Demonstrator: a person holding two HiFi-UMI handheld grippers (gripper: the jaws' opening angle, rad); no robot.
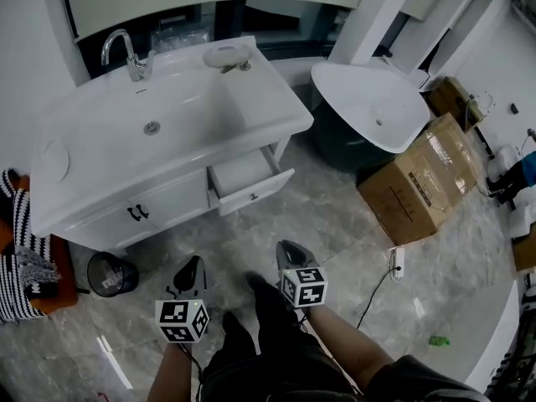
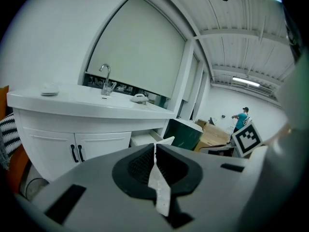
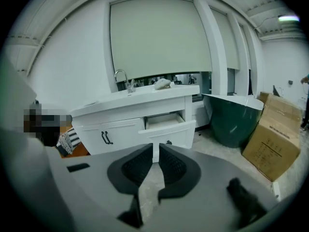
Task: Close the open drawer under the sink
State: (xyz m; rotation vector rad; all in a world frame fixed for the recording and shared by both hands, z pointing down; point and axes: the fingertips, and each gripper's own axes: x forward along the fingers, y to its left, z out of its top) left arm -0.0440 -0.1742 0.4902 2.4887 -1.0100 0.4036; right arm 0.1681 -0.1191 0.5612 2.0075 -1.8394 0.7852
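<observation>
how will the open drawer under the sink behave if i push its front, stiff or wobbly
The drawer looks like a rigid white box, so it should probably slide in without flexing. It appears empty, so likely light. Pushing near its small dark handle, mid-front, would likely keep it from skewing.

One drawer (image 1: 255,193), two cabinet doors (image 1: 172,201), one faucet (image 1: 126,53).
</observation>
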